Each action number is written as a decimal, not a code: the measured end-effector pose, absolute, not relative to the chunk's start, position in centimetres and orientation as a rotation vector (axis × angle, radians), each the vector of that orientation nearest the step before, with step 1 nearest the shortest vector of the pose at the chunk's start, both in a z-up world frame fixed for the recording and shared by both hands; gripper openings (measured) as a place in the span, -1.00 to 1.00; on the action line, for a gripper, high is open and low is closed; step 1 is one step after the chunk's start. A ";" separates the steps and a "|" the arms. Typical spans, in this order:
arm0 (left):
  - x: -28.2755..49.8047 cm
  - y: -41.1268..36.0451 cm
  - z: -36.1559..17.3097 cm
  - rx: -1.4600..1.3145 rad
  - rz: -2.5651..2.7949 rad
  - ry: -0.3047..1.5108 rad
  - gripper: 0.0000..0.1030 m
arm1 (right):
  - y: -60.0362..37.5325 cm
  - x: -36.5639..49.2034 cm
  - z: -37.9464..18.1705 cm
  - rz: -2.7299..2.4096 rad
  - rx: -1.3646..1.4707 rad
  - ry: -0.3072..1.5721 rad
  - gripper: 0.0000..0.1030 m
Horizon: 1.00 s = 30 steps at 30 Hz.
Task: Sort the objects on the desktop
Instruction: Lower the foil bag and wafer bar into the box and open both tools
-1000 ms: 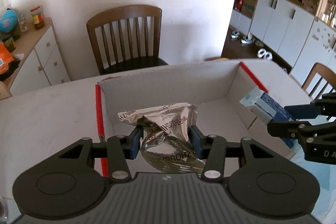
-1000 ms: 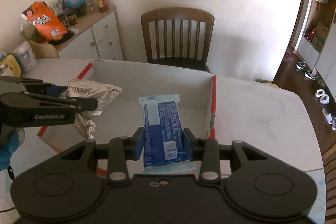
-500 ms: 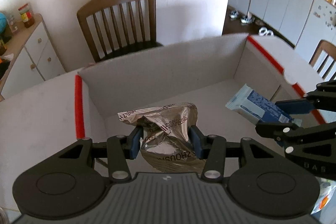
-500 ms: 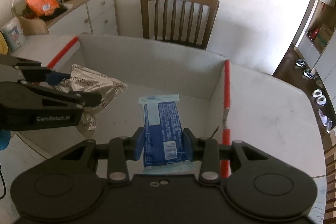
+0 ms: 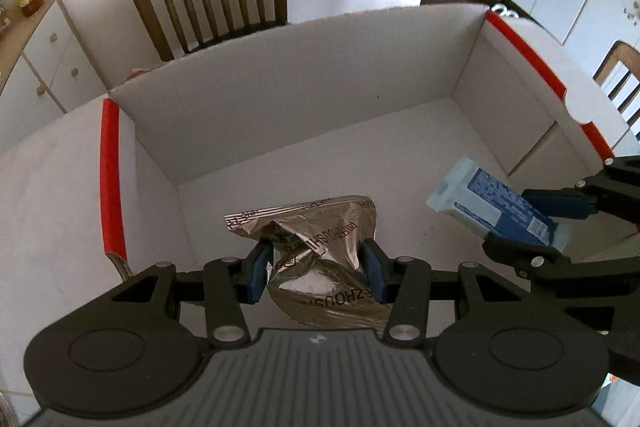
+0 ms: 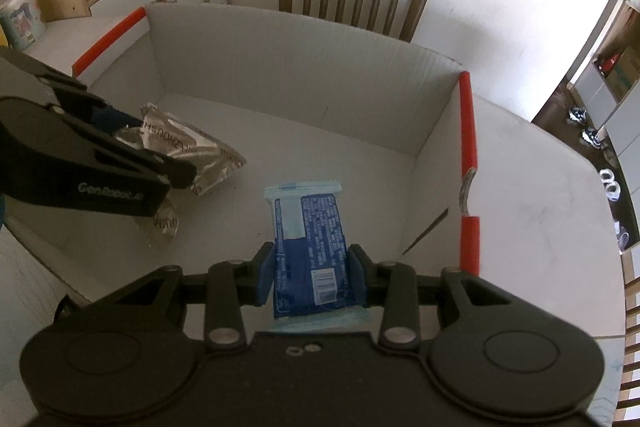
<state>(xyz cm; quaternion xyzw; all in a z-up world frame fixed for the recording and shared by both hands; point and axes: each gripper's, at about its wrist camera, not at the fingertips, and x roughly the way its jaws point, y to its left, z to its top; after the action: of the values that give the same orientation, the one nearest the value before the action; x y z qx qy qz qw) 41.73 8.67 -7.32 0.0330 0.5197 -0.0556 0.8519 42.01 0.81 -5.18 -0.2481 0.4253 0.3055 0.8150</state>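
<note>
The left gripper (image 5: 316,269) has its fingers closed on a crumpled silver foil packet (image 5: 320,247), inside a white cardboard box (image 5: 280,75) on the counter (image 6: 532,195). The right gripper (image 6: 311,273) clamps a blue snack packet (image 6: 310,243) above the box's right side.

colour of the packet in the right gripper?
Blue with pale blue ends, held in the right gripper; the packet shows best in the right wrist view.
</note>
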 end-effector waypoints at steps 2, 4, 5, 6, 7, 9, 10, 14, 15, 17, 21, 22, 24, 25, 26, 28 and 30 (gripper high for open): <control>42.0 8.6 -7.7 0.072 -0.111 1.129 -0.08 | 0.9 42.0 -5.3 0.654 -0.528 0.912 -0.27; 42.2 8.7 -7.9 0.065 -0.105 1.147 -0.07 | 1.0 42.1 -5.4 0.654 -0.527 0.917 -0.27; 42.2 8.7 -8.0 0.061 -0.102 1.154 -0.07 | 1.0 42.1 -5.4 0.654 -0.525 0.920 -0.26; 42.2 8.8 -8.0 0.057 -0.102 1.157 -0.06 | 1.0 42.1 -5.4 0.655 -0.523 0.922 -0.26; 42.2 8.9 -8.1 0.053 -0.101 1.163 -0.06 | 1.0 42.2 -5.4 0.655 -0.522 0.924 -0.25; 42.1 9.0 -8.2 0.041 -0.099 1.170 -0.06 | 1.0 42.2 -5.4 0.657 -0.520 0.925 -0.24; 42.0 9.1 -8.1 0.035 -0.100 1.167 -0.06 | 1.0 42.2 -5.4 0.659 -0.515 0.925 -0.22; 41.7 9.6 -7.9 0.024 -0.109 1.155 0.02 | 1.1 42.3 -5.1 0.664 -0.506 0.922 -0.19; 41.6 9.6 -7.9 0.030 -0.108 1.153 0.03 | 1.1 42.3 -5.1 0.665 -0.501 0.922 -0.18; 41.2 9.6 -7.7 0.039 -0.107 1.145 0.04 | 1.1 42.1 -4.8 0.668 -0.498 0.920 -0.15; 41.3 10.2 -7.0 0.026 -0.110 1.127 0.05 | 0.5 41.7 -4.1 0.680 -0.488 0.909 -0.08; 41.1 10.2 -6.7 0.022 -0.109 1.121 0.08 | 0.5 41.7 -3.9 0.682 -0.486 0.906 -0.07; 40.7 10.3 -6.1 0.016 -0.115 1.111 0.15 | 0.2 41.5 -3.5 0.686 -0.478 0.898 -0.06; 40.6 9.8 -5.9 0.019 -0.114 1.106 0.18 | 0.0 41.4 -3.3 0.687 -0.474 0.894 -0.06; 40.4 9.8 -5.5 0.025 -0.108 1.097 0.23 | -0.1 41.4 -3.0 0.687 -0.467 0.893 -0.06; 40.2 9.4 -5.0 0.032 -0.096 1.085 0.32 | -0.7 41.2 -2.3 0.690 -0.451 0.889 -0.05; 40.0 9.7 -4.3 0.021 -0.088 1.075 0.32 | -0.9 40.9 -1.8 0.696 -0.445 0.882 -0.04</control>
<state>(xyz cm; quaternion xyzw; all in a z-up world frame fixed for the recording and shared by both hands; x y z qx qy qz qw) 39.96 9.73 -4.33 0.0098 0.5116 -0.0421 0.8581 40.89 -0.87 -1.80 -0.2093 0.4146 0.3270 0.8230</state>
